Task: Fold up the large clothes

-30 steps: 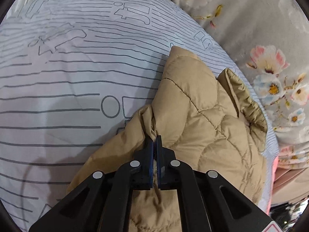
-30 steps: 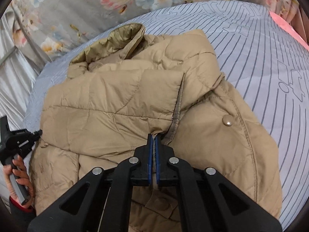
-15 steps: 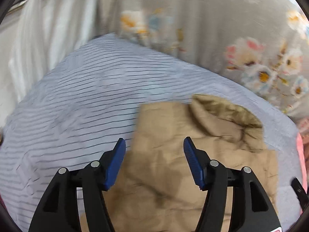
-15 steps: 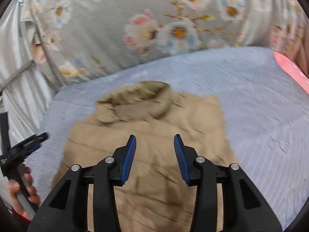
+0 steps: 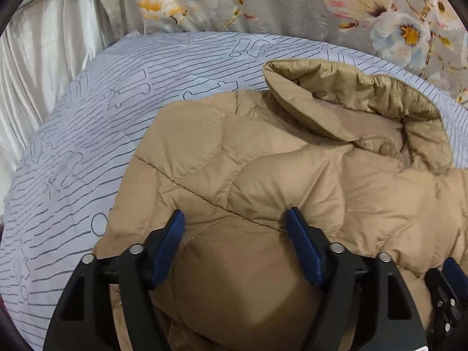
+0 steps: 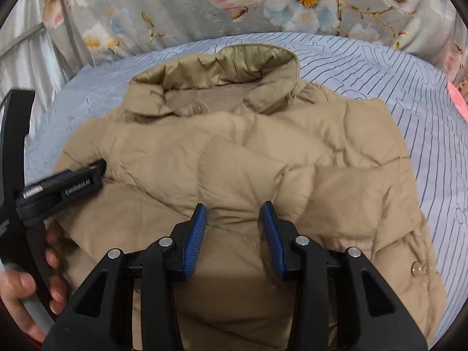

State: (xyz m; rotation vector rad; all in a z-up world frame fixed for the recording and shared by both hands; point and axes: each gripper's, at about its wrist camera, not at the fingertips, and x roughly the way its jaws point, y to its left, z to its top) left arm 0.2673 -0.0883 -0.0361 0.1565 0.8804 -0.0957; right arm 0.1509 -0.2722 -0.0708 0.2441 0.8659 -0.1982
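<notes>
A tan quilted puffer jacket [image 5: 263, 181] lies folded on the striped bed sheet [image 5: 87, 134], collar [image 5: 365, 93] at the far end. It also shows in the right wrist view [image 6: 248, 158], collar [image 6: 228, 67] at the far end. My left gripper [image 5: 235, 219] is open and empty, low over the jacket's left half. My right gripper [image 6: 234, 210] is open and empty over the jacket's middle. The left gripper's finger [image 6: 73, 184] shows at the left of the right wrist view, resting by the jacket, with the hand [image 6: 20, 289] that holds it. The right gripper's tip [image 5: 450, 280] shows at the lower right of the left wrist view.
A grey floral curtain [image 6: 292, 5] hangs behind the bed, with a white curtain [image 5: 44, 58] to its left. The sheet [image 6: 424, 117] lies bare to the right of the jacket. A pink cloth [image 6: 457, 99] is at the bed's far right edge.
Both grippers were shut on jacket folds a second ago. They let go and opened, lifted back, and now sit low over the folded jacket.
</notes>
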